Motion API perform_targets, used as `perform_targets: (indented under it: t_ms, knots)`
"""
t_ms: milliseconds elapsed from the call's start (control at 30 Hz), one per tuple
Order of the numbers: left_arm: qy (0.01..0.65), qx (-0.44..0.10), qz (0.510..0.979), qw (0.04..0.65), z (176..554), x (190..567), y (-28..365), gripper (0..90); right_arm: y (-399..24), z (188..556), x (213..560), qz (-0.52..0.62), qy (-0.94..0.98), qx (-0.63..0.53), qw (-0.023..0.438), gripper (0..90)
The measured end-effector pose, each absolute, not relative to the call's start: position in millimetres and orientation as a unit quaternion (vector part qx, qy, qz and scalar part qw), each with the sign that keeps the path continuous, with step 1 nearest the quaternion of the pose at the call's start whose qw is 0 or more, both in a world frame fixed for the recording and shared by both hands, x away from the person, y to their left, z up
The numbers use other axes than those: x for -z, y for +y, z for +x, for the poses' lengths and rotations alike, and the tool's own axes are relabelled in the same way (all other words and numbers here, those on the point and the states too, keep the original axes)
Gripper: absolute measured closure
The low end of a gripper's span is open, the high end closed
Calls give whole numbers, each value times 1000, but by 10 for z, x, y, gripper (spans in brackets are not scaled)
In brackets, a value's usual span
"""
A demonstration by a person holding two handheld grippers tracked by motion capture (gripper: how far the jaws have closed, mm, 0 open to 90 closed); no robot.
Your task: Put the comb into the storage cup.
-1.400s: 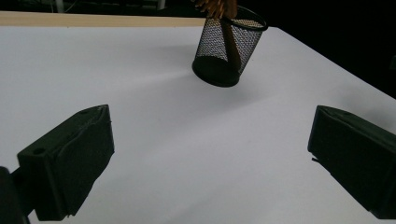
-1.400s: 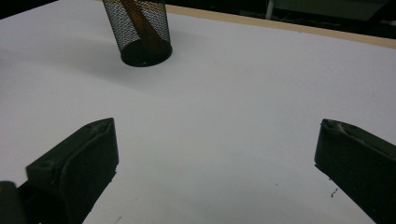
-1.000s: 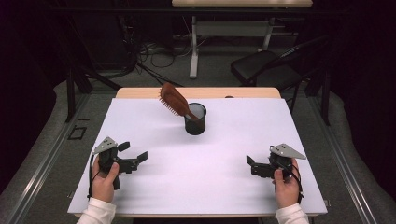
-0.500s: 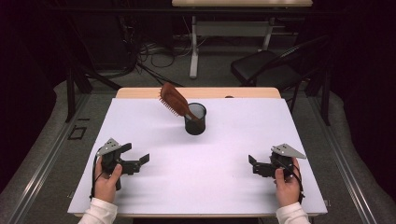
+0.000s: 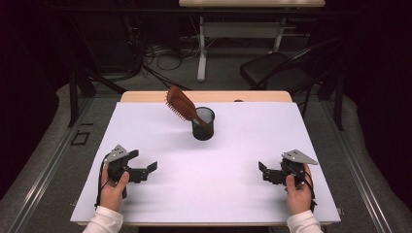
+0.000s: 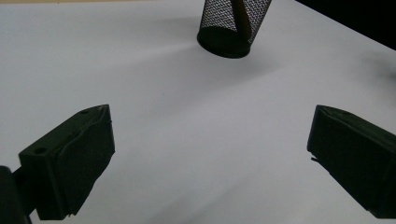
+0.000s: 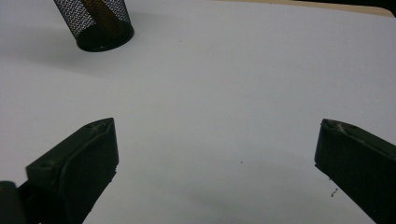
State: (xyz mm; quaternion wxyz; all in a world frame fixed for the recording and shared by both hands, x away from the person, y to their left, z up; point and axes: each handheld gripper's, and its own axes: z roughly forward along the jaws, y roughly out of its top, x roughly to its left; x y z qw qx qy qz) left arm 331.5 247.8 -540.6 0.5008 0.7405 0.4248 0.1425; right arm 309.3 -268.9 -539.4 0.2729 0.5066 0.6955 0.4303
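You are holding the left gripper [image 5: 145, 170] and the right gripper [image 5: 266, 172] low over the white tabletop [image 5: 228, 145], each with its jaws spread wide apart and gripping nothing. Both gripper views are cutting off the top of the black mesh cup [image 5: 203, 124], so the brown hairbrush [image 5: 180, 104] is showing there only as a handle behind the mesh. The cup is standing well ahead of both grippers, between them, with the brush leaning out to the left. No writing is readable.

Bench [image 5: 243, 194]: white top, tan far edge. Cup [image 5: 203, 127]: black mesh. Hairbrush [image 5: 180, 104]: reddish-brown. Left gripper [image 5: 145, 170] and right gripper [image 5: 265, 172]: black, grey plates.
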Motion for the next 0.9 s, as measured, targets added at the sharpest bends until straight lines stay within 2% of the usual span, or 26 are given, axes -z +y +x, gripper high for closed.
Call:
perform_targets:
  t_ms: [900]
  knots:
    - [426,-144,743,495,3318,5432,2476,11,-2683,3089,5395,507,701,-424,267,0]
